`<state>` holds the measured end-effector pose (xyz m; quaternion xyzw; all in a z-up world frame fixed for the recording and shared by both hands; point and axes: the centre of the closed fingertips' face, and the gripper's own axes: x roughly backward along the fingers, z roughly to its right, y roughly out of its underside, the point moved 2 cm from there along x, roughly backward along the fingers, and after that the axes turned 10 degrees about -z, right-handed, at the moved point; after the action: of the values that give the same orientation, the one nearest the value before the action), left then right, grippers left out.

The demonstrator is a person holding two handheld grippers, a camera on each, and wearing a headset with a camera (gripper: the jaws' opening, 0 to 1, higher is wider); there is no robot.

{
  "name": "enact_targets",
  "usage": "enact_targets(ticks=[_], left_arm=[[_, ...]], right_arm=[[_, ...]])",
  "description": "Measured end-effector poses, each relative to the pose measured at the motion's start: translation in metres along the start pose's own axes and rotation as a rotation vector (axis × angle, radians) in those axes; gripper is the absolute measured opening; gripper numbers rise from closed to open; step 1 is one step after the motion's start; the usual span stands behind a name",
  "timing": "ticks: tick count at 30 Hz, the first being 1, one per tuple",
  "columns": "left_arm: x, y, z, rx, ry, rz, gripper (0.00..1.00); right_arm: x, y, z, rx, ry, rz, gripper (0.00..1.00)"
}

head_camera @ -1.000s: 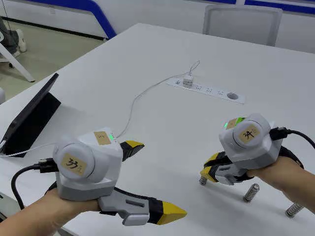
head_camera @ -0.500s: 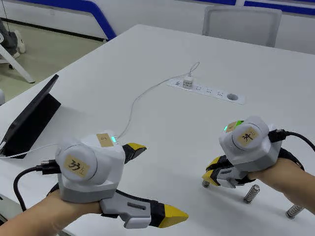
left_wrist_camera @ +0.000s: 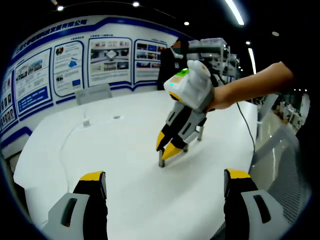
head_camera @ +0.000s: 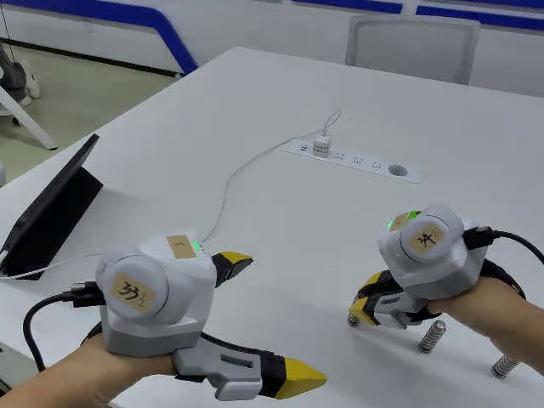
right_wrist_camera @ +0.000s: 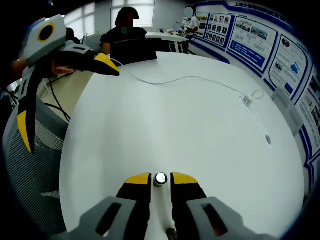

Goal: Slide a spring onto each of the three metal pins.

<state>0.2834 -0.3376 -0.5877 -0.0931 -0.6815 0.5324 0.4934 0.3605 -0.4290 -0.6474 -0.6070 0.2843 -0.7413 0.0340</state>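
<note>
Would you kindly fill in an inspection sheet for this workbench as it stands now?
Surface: white table, mostly bare.
Job's things: one pin, its round top between the right jaws. Two upright springs stand beside it, apparently on pins.
Clutter: a dark tablet propped at the table's left edge.
Grippers: the right gripper has its jaws close on either side of the pin top; contact unclear. The left gripper is open, off to the side, holding nothing.
Cables: a white cable runs from the power strip towards the tablet. Black cables trail from both grippers.
Surroundings: a grey chair and wall posters.
</note>
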Motion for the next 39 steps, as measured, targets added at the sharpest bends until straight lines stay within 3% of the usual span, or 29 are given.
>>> enact_targets(ticks=[7, 10, 13, 20, 30, 34, 39], left_arm=[[0.0, -0.003, 0.002, -0.012, 0.001, -0.002, 0.99], [0.003, -0.012, 0.001, 0.006, -0.001, 0.037, 0.98], [0.004, -0.016, 0.001, 0.009, -0.001, 0.046, 0.99], [0.003, -0.018, 0.005, -0.014, -0.002, 0.03, 1.0], [-0.001, -0.022, 0.011, -0.029, 0.007, 0.025, 1.0], [0.0, -0.023, 0.01, -0.035, 0.003, 0.022, 1.0], [0.002, -0.024, 0.007, -0.033, -0.005, 0.02, 1.0]], right_arm=[[0.013, 0.002, 0.003, -0.014, 0.023, 0.02, 0.17], [0.019, 0.002, 0.002, -0.022, 0.032, 0.04, 0.18], [0.024, 0.004, 0.001, -0.022, 0.043, 0.056, 0.19], [0.049, 0.007, 0.003, 0.013, 0.136, 0.138, 0.23], [0.082, 0.035, 0.01, -0.072, 0.203, 0.187, 0.27], [0.093, 0.05, 0.016, -0.111, 0.253, 0.203, 0.28], [0.104, 0.069, 0.022, -0.19, 0.277, 0.221, 0.31]])
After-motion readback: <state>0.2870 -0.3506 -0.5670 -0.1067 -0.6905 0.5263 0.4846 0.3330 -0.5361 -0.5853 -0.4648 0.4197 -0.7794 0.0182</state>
